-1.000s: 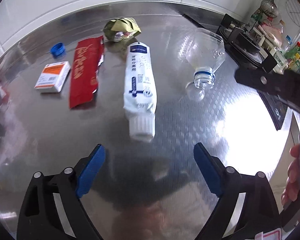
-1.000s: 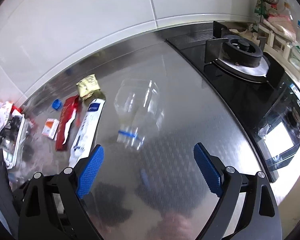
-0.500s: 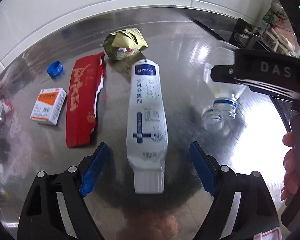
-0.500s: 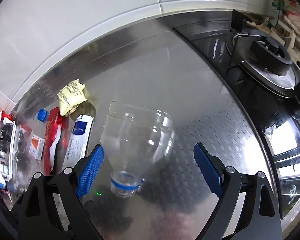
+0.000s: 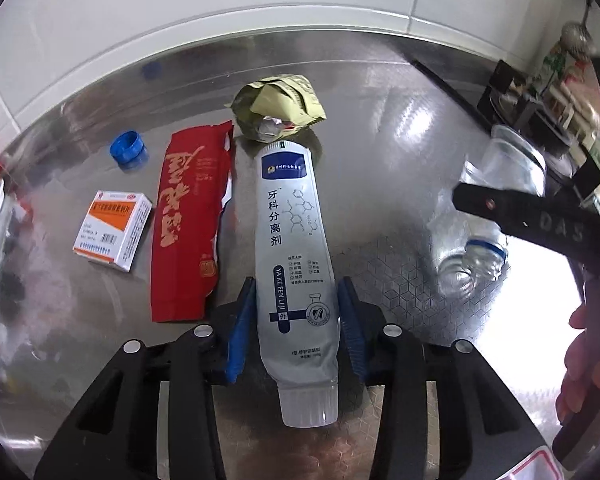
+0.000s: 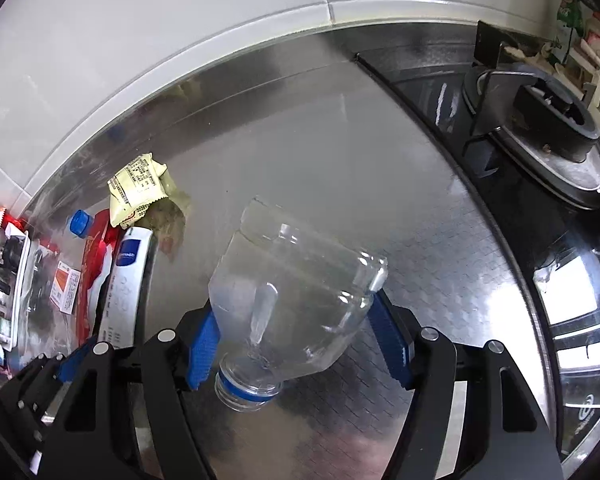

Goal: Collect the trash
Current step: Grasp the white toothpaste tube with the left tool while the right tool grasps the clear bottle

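Observation:
A white tube (image 5: 290,216) with blue print lies on the steel counter (image 5: 380,152), cap towards me. My left gripper (image 5: 296,286) straddles its lower half. Its jaws are closing, and the blue pads (image 5: 242,320) touch both sides of the tube. The cut top half of a clear plastic bottle (image 6: 296,280) with a blue neck ring lies further right. My right gripper (image 6: 294,316) is around it with its jaws closing, the pads (image 6: 202,340) against the bottle's sides. The left wrist view also shows the bottle (image 5: 500,156) behind the right gripper's black body.
To the tube's left lie a red wrapper (image 5: 192,216), an orange and white box (image 5: 114,228) and a blue cap (image 5: 128,148). A crumpled yellow-green packet (image 5: 278,108) sits behind the tube. A gas hob (image 6: 540,128) borders the counter on the right. A hand (image 5: 588,344) holds the right gripper.
Both grippers moved forward over their items. The left jaws narrowed from wide open onto the tube. The right jaws narrowed onto the clear bottle.

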Action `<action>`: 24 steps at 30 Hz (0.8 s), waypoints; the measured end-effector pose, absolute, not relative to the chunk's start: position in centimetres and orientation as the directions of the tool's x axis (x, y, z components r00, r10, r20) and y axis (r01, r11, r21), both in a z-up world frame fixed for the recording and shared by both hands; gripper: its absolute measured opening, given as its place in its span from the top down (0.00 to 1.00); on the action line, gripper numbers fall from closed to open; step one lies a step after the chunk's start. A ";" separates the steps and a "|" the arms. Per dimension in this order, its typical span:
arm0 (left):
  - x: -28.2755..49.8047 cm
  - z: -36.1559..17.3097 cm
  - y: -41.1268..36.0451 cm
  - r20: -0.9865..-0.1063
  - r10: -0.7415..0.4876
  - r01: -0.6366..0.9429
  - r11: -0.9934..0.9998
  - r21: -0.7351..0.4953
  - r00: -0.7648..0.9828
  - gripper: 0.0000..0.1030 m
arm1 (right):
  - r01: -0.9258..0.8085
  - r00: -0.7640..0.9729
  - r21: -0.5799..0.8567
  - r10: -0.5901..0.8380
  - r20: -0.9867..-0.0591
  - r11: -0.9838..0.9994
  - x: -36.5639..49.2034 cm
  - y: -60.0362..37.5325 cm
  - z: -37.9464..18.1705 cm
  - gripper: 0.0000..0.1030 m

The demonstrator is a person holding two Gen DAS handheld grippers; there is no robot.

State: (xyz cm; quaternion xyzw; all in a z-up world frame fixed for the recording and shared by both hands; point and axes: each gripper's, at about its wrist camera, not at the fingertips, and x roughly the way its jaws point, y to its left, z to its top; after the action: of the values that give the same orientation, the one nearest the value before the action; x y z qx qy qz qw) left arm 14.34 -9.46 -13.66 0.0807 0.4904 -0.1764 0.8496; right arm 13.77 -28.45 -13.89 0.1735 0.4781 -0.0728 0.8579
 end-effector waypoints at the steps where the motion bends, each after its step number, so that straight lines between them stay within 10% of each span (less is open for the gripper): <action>1: 14.2 -13.7 -9.2 -0.861 -0.225 0.376 0.926 -0.043 0.455 0.61 | 0.289 0.534 0.226 0.039 -0.845 0.930 13.5 -28.5 -13.8 0.32; 24: 6.8 -10.7 -6.5 -0.826 -0.301 0.478 0.877 -0.044 0.477 0.61 | 0.319 0.558 0.190 -0.022 -0.830 0.928 2.9 -25.9 -11.1 0.32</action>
State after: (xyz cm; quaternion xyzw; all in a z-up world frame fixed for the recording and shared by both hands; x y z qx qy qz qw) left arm 6.80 -6.54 -10.70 0.0964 0.4576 -0.2280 0.8540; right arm 2.88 -25.88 -11.12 0.1616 0.4599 -0.0982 0.8676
